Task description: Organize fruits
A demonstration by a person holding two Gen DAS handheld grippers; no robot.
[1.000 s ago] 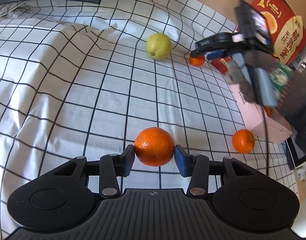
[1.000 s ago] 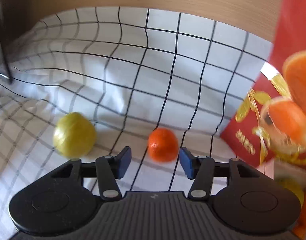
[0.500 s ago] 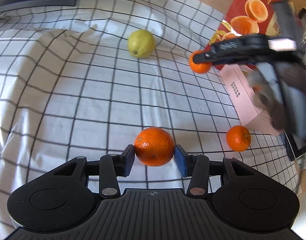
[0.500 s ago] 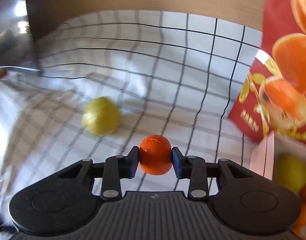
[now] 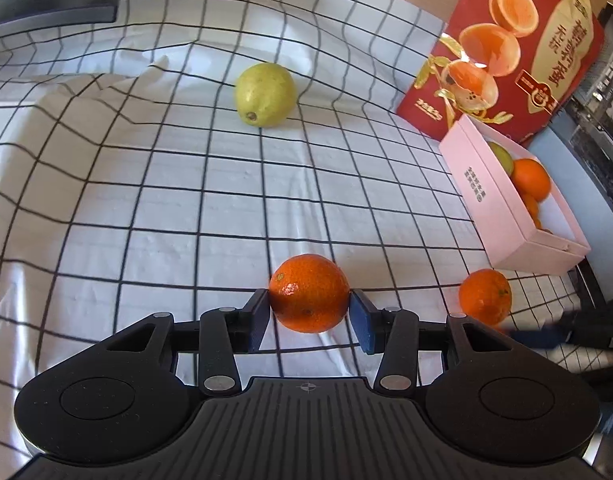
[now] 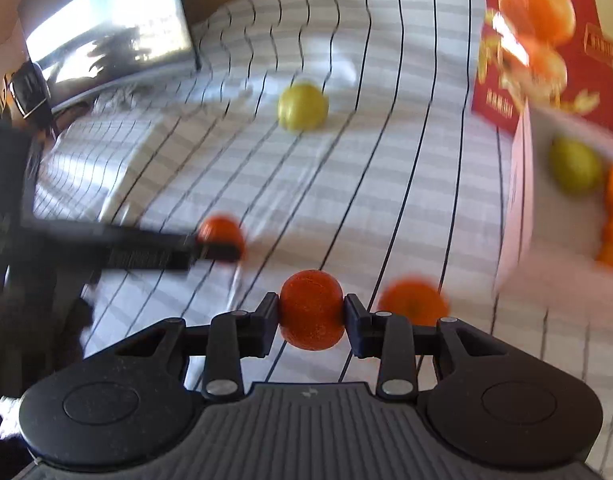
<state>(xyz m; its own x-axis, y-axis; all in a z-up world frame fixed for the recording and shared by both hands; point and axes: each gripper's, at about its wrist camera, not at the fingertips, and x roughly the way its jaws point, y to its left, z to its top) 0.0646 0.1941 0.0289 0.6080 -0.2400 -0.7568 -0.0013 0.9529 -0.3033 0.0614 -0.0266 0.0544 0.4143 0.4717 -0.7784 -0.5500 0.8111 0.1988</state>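
Your left gripper [image 5: 309,316] clamped on a mandarin [image 5: 309,293], your right gripper [image 6: 311,320] just closed and gripping a smaller orange [image 6: 311,309], pink box [image 5: 506,216] nearby

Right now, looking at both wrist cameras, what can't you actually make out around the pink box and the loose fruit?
- Pink box contents, left wrist view: its near wall hides the lower fruit, so no count.
- Same box, right wrist view: cut off by the right edge and smeared by motion blur.
- Loose orange, right wrist view: blurred, partly behind the right claw.
- Red carton print: too small to read.
- Right claw, left wrist view: only a blurred dark streak at the right edge.
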